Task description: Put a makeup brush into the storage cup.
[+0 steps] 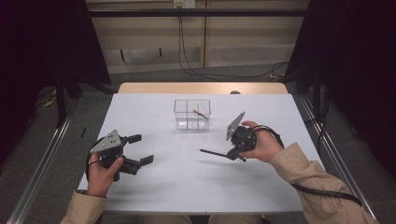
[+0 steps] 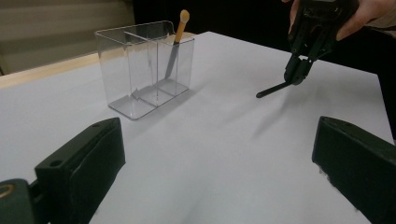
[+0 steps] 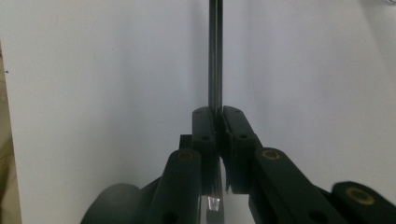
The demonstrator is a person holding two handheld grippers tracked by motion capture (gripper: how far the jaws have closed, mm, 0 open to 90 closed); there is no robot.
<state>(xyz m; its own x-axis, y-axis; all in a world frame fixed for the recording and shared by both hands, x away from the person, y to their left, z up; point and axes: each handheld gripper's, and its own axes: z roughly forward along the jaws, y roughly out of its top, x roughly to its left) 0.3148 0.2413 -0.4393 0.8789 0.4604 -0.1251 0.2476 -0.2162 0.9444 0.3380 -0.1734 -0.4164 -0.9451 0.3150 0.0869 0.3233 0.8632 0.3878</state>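
A clear divided box (image 1: 192, 114) (image 2: 144, 65) stands at the middle of the white table (image 1: 187, 182). An orange-tipped stick (image 1: 200, 113) (image 2: 177, 42) leans in its right compartment. My right gripper (image 1: 232, 152) (image 2: 298, 74) (image 3: 219, 122) hovers right of the box, shut on a thin black stick (image 1: 212, 152) (image 2: 273, 88) (image 3: 215, 51) that points left, just above the table. My left gripper (image 1: 141, 149) (image 2: 215, 177) is low at the table's left, open with nothing between its jaws, facing the box.
The table's wooden far edge (image 1: 201, 87) lies behind the white top. Cables (image 1: 210, 72) run across the floor beyond it. Metal rails (image 1: 42, 163) flank both sides. A cable (image 1: 322, 191) trails from the right gripper along the sleeve.
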